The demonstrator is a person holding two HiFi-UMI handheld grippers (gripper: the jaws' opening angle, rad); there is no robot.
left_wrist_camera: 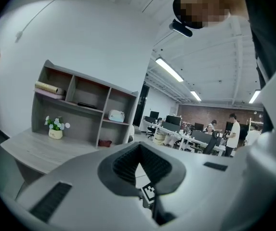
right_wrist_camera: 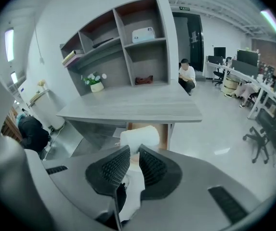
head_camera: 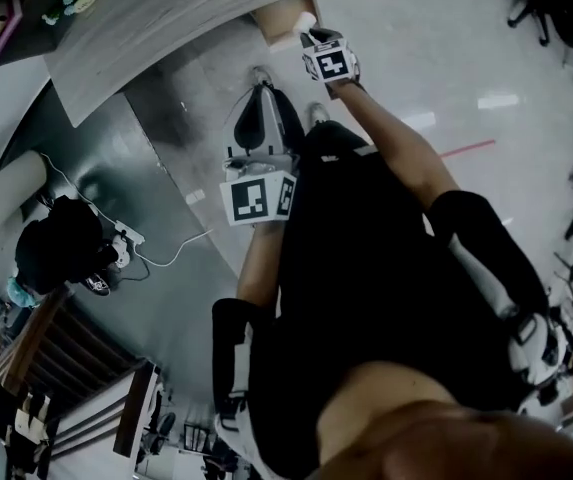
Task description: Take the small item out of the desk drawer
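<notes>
R gripper: jaws just a crack apart, pads pinched on the white roll. I've got a firm hold, and the roll's end sticks out past the tips.
White roll: in the R jaws, right below the desk front edge, up against the open drawer. Can't tell if it's fully clear of the drawer.
Drawer: pulled out from under the desk top, brown inside showing just behind the roll.
L gripper: tips together, nothing btwn the pads. I see only floor and a marker square thru the gap lower down. It holds nothing and touches nothing.
L gripper place: out in front of the desk, nearer me than the R one, well apart from the drawer.
Shelf unit: stands at the back of the desk top.
Flower pot: on the desk top, at the shelf unit's foot.
</notes>
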